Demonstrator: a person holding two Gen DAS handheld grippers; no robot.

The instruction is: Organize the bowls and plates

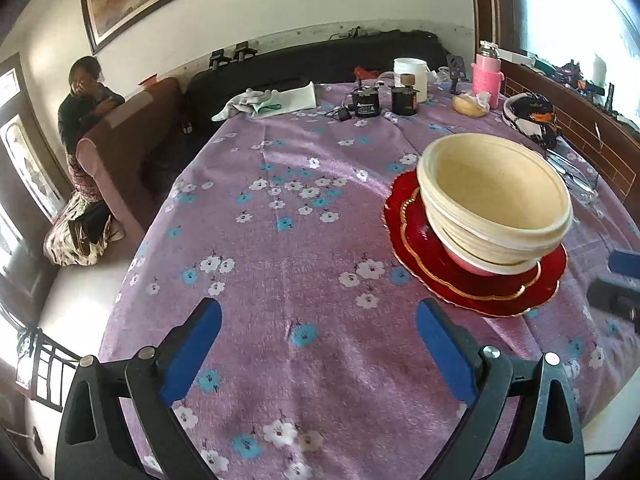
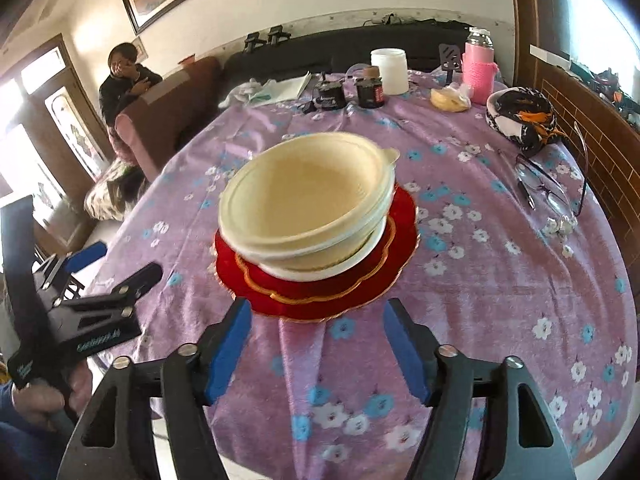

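Note:
A stack of cream bowls (image 1: pixel 496 196) (image 2: pixel 308 204) sits on red plates with gold rims (image 1: pixel 476 280) (image 2: pixel 316 284), on a purple flowered tablecloth (image 1: pixel 300 240) (image 2: pixel 480 280). My left gripper (image 1: pixel 318 320) stands open over bare cloth, to the left of the stack and nearer than it, with nothing between its blue pads. My right gripper (image 2: pixel 318 312) is open too, just short of the red plate's near edge and not touching it. The right wrist view shows the left gripper (image 2: pixel 90 276) at the far left, held by a hand (image 2: pixel 40 400).
At the table's far end stand a white jar (image 1: pixel 410 74), two dark jars (image 1: pixel 378 102), a pink bottle (image 1: pixel 486 76), a bread roll (image 1: pixel 470 106) and a white cloth (image 1: pixel 272 100). Glasses (image 2: pixel 548 188) and a patterned cloth (image 2: pixel 522 118) lie right. A person (image 1: pixel 86 96) sits by a sofa at the left.

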